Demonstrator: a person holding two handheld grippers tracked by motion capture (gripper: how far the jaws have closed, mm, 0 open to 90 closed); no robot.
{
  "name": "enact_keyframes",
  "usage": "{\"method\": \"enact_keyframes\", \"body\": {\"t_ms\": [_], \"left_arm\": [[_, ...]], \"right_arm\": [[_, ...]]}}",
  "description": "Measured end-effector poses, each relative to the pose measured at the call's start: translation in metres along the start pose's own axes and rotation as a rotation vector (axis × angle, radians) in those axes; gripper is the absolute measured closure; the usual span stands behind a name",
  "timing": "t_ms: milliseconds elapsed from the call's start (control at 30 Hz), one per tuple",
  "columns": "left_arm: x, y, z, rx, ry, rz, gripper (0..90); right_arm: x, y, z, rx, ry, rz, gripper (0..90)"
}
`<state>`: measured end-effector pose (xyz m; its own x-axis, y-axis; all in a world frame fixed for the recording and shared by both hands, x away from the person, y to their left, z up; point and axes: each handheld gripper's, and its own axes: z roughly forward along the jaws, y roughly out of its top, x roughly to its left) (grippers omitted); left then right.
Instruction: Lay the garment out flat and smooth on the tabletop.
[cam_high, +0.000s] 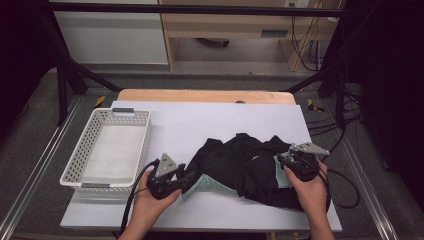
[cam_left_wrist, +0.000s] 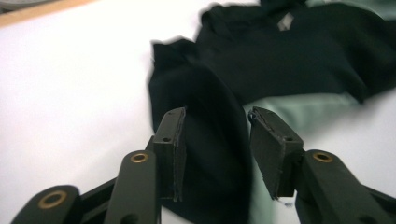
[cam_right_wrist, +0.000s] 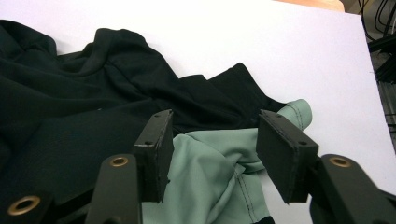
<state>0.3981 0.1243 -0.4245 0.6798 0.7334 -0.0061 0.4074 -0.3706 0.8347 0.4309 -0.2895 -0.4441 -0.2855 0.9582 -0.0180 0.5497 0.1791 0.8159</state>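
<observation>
1. Left claw (cam_high: 187, 176) stands partly open at the black-and-green garment's (cam_high: 245, 167) left end, a dark fold between unpressing pads.
2. Right claw (cam_high: 281, 161) gapes over its green right edge.
3. Beyond the garment's left end sits a white basket (cam_high: 107, 150).

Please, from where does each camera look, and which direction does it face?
High view: above the person's side, facing forward and down on the table; forearms and both claws show.
Left gripper view: on the left claw, facing the garment; its jaws show.
Right gripper view: on the right claw, facing the garment; its jaws show.
All share the garment.
</observation>
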Motion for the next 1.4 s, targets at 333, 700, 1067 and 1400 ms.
{"method": "enact_keyframes", "body": {"t_ms": [333, 700, 1067, 1400], "left_arm": [[0.041, 0.028, 0.082, 0.116, 0.075, -0.051, 54.2], [0.038, 0.007, 0.104, 0.210, 0.048, -0.030, 48.8], [0.021, 0.005, 0.100, 0.207, -0.010, 0.028, 87.2], [0.024, 0.005, 0.100, 0.205, -0.020, 0.009, 88.8]], "right_arm": [[-0.001, 0.001, -0.002, -0.019, -0.002, -0.005, 39.7], [-0.001, 0.002, -0.001, -0.021, -0.005, -0.011, 34.5], [0.001, 0.023, 0.011, -0.023, 0.035, -0.052, 13.0], [0.016, 0.056, 0.067, 0.113, 0.141, -0.177, 31.3]]}}
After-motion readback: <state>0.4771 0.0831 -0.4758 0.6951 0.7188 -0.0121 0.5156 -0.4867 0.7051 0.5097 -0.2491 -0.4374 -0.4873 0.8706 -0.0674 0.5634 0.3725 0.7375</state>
